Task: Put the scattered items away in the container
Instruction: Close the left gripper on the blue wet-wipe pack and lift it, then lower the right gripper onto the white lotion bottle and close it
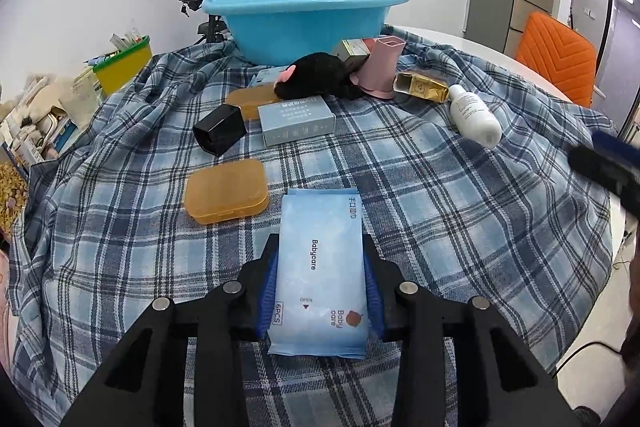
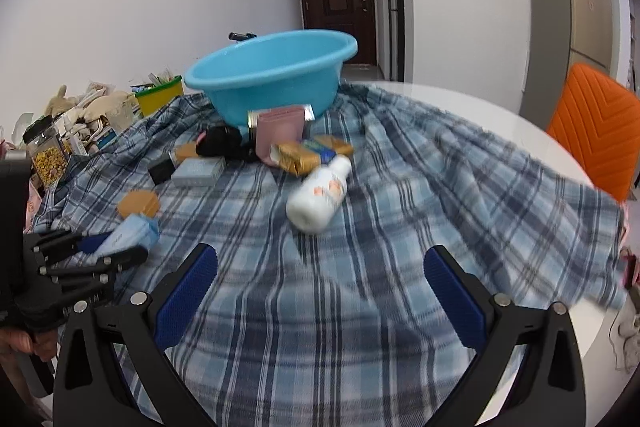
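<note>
From the left wrist camera, the left gripper (image 1: 320,267) is squeezed tight on a light blue pack of wipes (image 1: 320,267). One blue pad presses each long side of the pack. The pack lies flat on the checked cloth (image 1: 440,227), near the camera. Just to the far left of the pack sits an orange case (image 1: 226,191). Farther away are a black box (image 1: 219,129) and a grey box (image 1: 296,121), side by side. Behind them lie a black fuzzy toy (image 1: 316,75) and a pink cup (image 1: 380,67), which stands up. A gold packet (image 1: 420,87) and a white bottle (image 1: 474,115) lie to the right of the cup. The blue tub (image 1: 304,19) stands at the far end of the cloth, and nothing can be seen in it from here.

From the right wrist camera, the right gripper (image 2: 320,291) is wide open with nothing between its fingers, only cloth (image 2: 440,167). The white bottle (image 2: 320,195) lies on its side a little farther off. The left gripper (image 2: 96,251) is at the left edge, holding the pack of wipes (image 2: 128,233). The orange case (image 2: 138,203) is just behind it. The blue tub (image 2: 272,75) stands at the far end, behind the pink cup (image 2: 278,131). An orange chair (image 2: 600,131) stands to the right.
</note>
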Tool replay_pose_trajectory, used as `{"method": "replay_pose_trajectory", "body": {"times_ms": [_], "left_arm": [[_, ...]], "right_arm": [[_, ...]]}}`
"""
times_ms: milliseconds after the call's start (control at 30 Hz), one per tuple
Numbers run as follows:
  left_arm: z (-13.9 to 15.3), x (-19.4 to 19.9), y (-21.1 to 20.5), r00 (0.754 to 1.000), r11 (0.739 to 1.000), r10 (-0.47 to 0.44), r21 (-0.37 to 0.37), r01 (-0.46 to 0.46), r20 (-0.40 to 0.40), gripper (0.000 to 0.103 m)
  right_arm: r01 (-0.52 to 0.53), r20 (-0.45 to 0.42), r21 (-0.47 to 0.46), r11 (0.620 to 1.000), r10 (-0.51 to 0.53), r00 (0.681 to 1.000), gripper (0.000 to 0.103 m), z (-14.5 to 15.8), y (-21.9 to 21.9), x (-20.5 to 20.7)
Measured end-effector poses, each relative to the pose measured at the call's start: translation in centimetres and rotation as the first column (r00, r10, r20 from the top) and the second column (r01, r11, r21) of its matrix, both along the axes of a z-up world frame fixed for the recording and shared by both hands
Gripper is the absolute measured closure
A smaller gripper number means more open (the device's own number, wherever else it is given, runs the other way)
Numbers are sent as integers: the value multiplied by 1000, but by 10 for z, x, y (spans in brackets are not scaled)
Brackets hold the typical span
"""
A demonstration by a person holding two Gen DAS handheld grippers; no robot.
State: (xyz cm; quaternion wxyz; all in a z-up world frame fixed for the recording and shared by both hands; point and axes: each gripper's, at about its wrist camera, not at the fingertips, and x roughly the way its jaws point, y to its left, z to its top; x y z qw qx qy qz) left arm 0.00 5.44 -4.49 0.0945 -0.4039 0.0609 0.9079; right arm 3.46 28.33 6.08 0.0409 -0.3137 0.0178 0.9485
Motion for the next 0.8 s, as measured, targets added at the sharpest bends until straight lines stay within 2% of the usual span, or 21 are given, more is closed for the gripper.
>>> {"method": "replay_pose_trajectory", "body": {"times_ms": [133,367,533,667,700,733,767,800], "left_arm": [[1,1,-3,1000,1000,10,17,-10,-6,64],[1,-1,-11,1000,999,29,35,-29,-3,64],[6,-1,-17,998,998,54,27,-54,-26,64],[8,-2,-23,997,997,68,44,-67,-25,64],[8,-2,-25,997,996,72,45,-71,-24,64],[7,-3,-25,997,996,76,47,-75,-20,64],[6,-3,-26,997,996,77,49,-76,-17,64],[5,-3,-26,997,996,76,51,-75,-14,64]], "right_arm": [[71,24,45,996,-72,997,0,5,7,-31],[127,139,-76,989,-116,984,0,-14,21,-87],[216,228,-26,976,-204,952,0,-30,17,-116],[227,247,-43,973,-210,946,0,-35,17,-124],[224,255,-40,974,-207,945,12,-37,16,-125],[214,257,-51,975,-194,947,49,-38,16,-125],[201,266,-76,977,-174,948,64,-41,16,-125],[195,287,-93,976,-161,944,65,-44,16,-126]]}}
